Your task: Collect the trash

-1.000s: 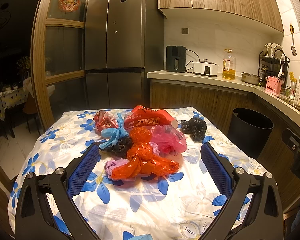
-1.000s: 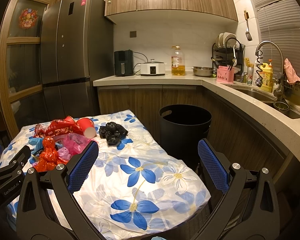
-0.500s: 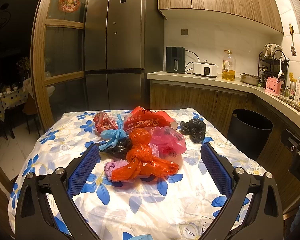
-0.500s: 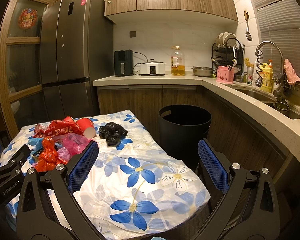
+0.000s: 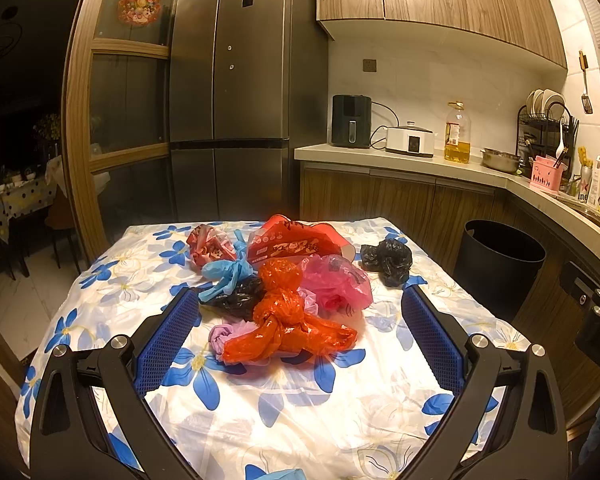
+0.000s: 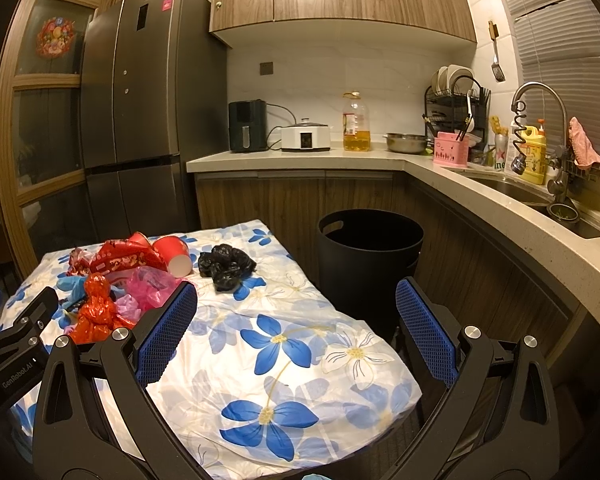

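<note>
Crumpled plastic bags heaped mid-bench on the flowered cloth (image 5: 300, 412): knotted orange bag (image 5: 288, 320) at the near edge, pink bag (image 5: 336, 284) and blue bag (image 5: 226, 274) just behind, red packet (image 5: 292, 244) at the back. Black bag (image 6: 226, 266) lying apart, toward the black bin (image 6: 370, 264) beside the bench. Left claw (image 5: 300, 332) released, spread wide around the orange bag, not touching. Right claw (image 6: 296, 328) released too, over bare cloth.
</note>
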`<state>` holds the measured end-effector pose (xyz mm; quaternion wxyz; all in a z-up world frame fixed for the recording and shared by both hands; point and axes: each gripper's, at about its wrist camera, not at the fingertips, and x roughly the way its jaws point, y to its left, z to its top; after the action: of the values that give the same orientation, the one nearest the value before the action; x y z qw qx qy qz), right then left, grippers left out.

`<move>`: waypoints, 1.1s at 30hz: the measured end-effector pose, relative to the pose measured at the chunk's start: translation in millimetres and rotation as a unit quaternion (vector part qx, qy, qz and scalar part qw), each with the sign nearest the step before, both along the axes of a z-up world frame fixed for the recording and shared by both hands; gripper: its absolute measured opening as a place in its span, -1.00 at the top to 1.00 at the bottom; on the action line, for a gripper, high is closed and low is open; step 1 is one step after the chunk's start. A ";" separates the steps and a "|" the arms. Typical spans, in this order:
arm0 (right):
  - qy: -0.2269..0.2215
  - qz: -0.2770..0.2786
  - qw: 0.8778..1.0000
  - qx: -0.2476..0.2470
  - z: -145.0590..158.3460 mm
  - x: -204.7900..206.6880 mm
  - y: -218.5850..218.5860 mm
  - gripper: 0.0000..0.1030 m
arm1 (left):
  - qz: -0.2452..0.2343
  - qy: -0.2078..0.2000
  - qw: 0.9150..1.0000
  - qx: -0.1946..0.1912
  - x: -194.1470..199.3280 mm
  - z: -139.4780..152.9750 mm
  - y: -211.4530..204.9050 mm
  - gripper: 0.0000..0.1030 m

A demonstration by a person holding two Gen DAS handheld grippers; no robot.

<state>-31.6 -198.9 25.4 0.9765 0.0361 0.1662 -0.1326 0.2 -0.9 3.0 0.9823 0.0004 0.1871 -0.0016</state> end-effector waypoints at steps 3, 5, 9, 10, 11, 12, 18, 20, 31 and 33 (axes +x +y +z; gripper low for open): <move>0.000 0.000 1.000 0.000 0.1 0.0 0.0 -0.90 | 0.000 0.000 1.000 0.001 0.1 0.2 -0.4 -0.90; 0.000 -0.001 1.000 0.001 0.0 0.1 0.2 -0.90 | 0.000 0.000 1.000 0.001 -0.2 -0.1 0.2 -0.90; 0.000 0.000 1.000 0.000 -0.2 0.0 0.2 -0.90 | 0.000 -0.001 1.000 0.000 -0.2 -0.1 0.1 -0.90; 0.000 0.000 1.000 0.000 -0.4 -0.1 -0.1 -0.90 | 0.000 -0.001 1.000 0.000 -0.1 0.1 0.0 -0.90; 0.000 0.000 1.000 0.000 -0.5 0.0 0.0 -0.90 | 0.000 -0.001 1.000 0.000 -0.2 0.2 0.0 -0.90; 0.001 0.001 1.000 0.001 0.4 0.5 -0.8 -0.90 | 0.000 -0.001 1.000 0.000 -0.3 -0.1 0.3 -0.90; 0.001 0.001 1.000 0.001 0.5 1.4 -0.8 -0.90 | 0.000 -0.001 1.000 0.000 -0.2 0.3 0.2 -0.90; 0.001 0.001 1.000 0.001 0.5 1.4 -0.9 -0.90 | 0.000 -0.001 1.000 0.000 -0.6 -0.3 0.6 -0.90; 0.004 0.006 1.000 0.004 -5.0 3.8 0.0 -0.90 | 0.010 -0.005 1.000 0.012 1.8 5.8 2.1 -0.90; 0.003 0.013 1.000 0.005 -9.0 6.2 0.8 -0.90 | 0.019 -0.002 1.000 0.015 3.8 2.7 7.4 -0.90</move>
<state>-25.4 -198.1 16.4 0.9775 0.0387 0.1699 -0.1189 4.1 6.5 5.7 0.9825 0.0112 0.1849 0.0200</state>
